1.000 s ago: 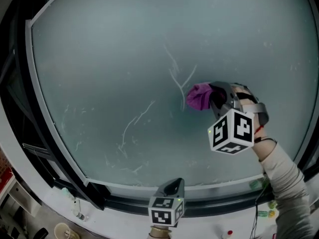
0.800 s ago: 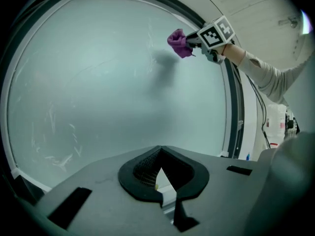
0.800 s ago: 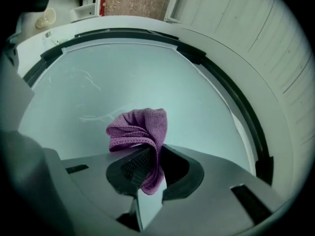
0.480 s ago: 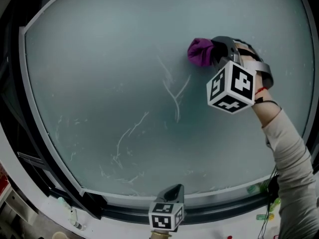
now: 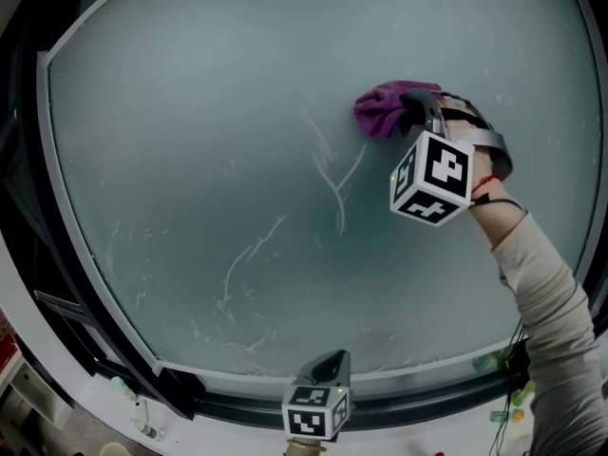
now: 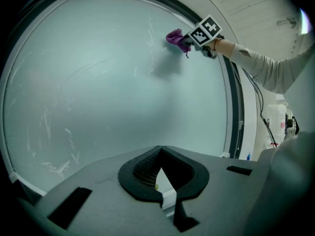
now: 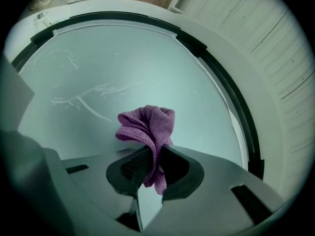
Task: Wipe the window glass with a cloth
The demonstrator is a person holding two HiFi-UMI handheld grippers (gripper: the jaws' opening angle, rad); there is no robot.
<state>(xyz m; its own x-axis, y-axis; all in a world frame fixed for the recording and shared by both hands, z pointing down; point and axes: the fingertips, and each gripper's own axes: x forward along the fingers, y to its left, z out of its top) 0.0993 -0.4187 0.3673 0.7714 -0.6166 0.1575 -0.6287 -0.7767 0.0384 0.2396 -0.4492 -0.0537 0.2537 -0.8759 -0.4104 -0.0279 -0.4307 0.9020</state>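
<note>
The window glass [image 5: 190, 141] fills the head view, frosted grey with thin white streaks [image 5: 332, 174] near its middle. A purple cloth [image 5: 388, 108] is pressed on the upper right of the pane, just right of the streaks' top. My right gripper [image 5: 418, 120] is shut on it, with its marker cube below. In the right gripper view the cloth [image 7: 147, 126] bunches out past the right gripper [image 7: 153, 157] against the glass [image 7: 123, 68]. My left gripper [image 5: 328, 361] hangs low by the bottom frame, its jaws [image 6: 160, 154] together and holding nothing. The cloth [image 6: 174, 36] shows far off there.
A dark frame [image 5: 57, 255] rims the pane, with a white sill [image 5: 57, 388] below it. Small bottles [image 5: 499, 359] stand at the lower right. More faint streaks [image 5: 233, 283] mark the lower left glass. A white panelled wall [image 7: 275, 38] lies beside the window.
My right gripper carried the cloth up the glass, from beside the streaks to above them, then came down slightly. The left gripper stayed by the bottom frame.
</note>
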